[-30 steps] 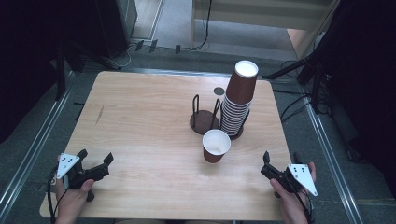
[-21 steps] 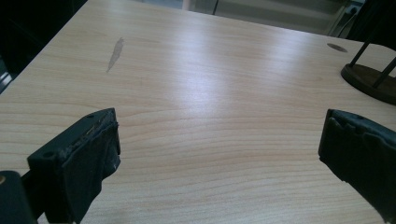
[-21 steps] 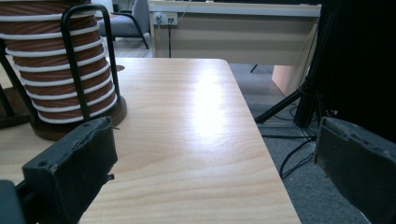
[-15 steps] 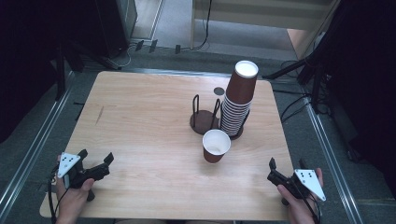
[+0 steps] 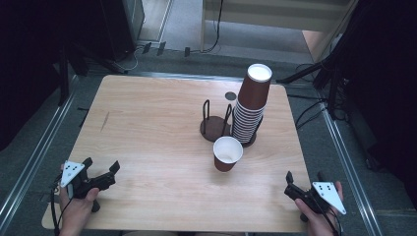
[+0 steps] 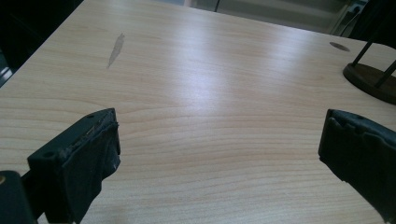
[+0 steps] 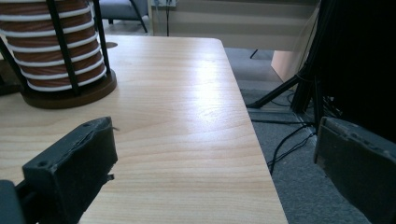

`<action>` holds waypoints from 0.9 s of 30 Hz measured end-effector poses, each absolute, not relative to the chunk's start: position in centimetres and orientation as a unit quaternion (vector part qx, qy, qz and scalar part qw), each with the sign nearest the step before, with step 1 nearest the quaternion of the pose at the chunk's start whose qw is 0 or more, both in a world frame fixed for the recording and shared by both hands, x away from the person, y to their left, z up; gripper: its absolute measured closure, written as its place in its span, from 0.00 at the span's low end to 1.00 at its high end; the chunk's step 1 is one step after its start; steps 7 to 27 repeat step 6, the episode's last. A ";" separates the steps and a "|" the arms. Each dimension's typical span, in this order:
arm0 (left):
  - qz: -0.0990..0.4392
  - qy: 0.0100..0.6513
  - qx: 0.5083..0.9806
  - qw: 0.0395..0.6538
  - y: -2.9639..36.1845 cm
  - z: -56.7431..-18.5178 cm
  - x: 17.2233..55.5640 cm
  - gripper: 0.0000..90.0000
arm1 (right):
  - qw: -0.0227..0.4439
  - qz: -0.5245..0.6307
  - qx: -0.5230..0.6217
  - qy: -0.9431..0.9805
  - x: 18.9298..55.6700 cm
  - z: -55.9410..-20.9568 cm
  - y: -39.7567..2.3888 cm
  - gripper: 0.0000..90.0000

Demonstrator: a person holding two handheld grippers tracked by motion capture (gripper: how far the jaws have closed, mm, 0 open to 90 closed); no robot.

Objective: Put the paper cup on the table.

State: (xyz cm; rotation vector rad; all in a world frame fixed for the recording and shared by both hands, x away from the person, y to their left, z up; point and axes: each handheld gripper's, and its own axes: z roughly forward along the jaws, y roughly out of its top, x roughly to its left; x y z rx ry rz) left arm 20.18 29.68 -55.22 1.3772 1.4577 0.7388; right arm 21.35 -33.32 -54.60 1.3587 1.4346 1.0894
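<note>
Item: single brown paper cup [image 5: 227, 153], upright, table [image 5: 147, 128] centre-right, just before cup stack [image 5: 252, 105] in holder. Likely light, thin-walled, crushable; pinch rim gently. Left gripper [image 5: 101, 173], right gripper [image 5: 304, 183]: jaws spread, empty, near table's front corners.

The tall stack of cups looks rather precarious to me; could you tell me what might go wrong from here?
1. The stack of cups leans to one side in its wire holder; a bump from a gripper could tip it.
2. The single cup stands upright and open right beside the stack, so reaching for either may knock the other.
3. The right gripper, open, sits near the table edge; anything carried back that way could fall off.
</note>
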 end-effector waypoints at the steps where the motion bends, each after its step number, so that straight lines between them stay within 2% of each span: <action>1: 0.302 0.599 0.565 0.481 29.7 -55.2 20.2 0.00 | 0.426 0.437 0.545 0.575 21.3 -54.5 -33.3 0.00; 27: 0.301 0.601 0.566 0.478 29.7 -55.2 20.2 0.00 | 0.418 0.446 0.550 0.569 21.3 -54.4 -33.3 0.00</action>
